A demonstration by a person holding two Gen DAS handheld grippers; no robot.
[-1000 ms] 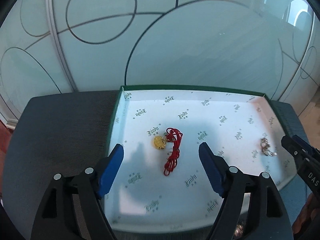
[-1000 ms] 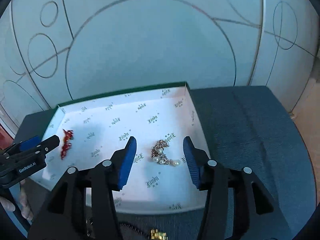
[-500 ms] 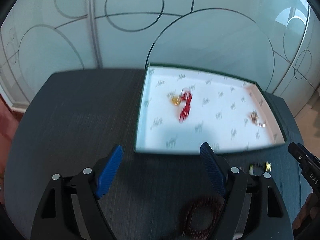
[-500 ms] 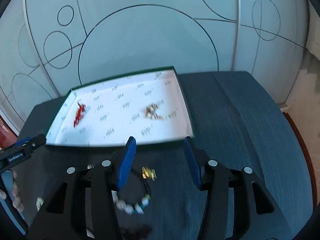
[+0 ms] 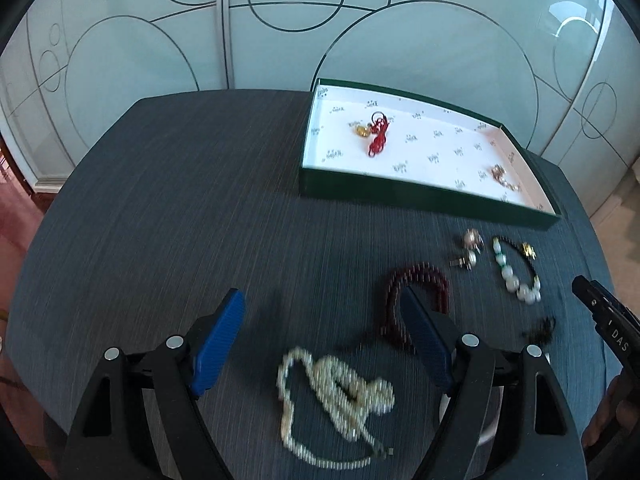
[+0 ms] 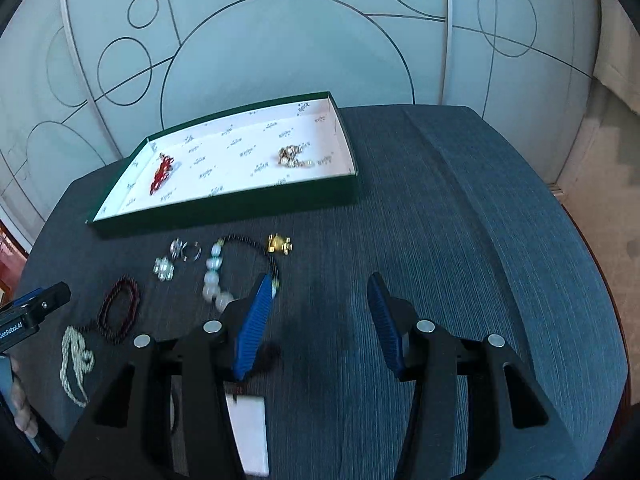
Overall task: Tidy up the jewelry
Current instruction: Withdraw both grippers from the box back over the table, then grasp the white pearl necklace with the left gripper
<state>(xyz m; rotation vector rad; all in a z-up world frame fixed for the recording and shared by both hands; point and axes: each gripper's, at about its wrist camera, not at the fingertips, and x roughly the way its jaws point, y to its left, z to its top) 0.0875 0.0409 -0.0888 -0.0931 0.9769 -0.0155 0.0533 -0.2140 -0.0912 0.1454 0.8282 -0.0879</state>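
Note:
A green box with a white printed lining [image 5: 420, 194] [image 6: 224, 210] sits at the back of the dark table. In it lie a red cord with a gold charm [image 5: 374, 136] [image 6: 161, 172] and a small pearl-and-gold piece [image 5: 502, 176] [image 6: 292, 157]. In front of the box lie a pearl strand [image 5: 336, 392] [image 6: 74, 360], a dark red bead bracelet [image 5: 416, 284] [image 6: 120, 312], a jade and black bead bracelet [image 5: 516, 272] [image 6: 240, 264] and small rings [image 5: 468, 248] [image 6: 186, 250]. My left gripper [image 5: 324, 332] is open above the pearl strand. My right gripper [image 6: 320, 316] is open and empty.
A frosted glass wall with circle lines [image 5: 280, 32] stands behind the table. The table's right half [image 6: 460, 220] is bare dark wood grain. A white card [image 6: 248, 432] lies under my right gripper. The other gripper's tip shows at each view's edge [image 5: 600, 316] [image 6: 32, 312].
Both grippers have pulled back from over the box toward the table's near side, so the loose jewelry in front of the box is now in view. Both stay open.

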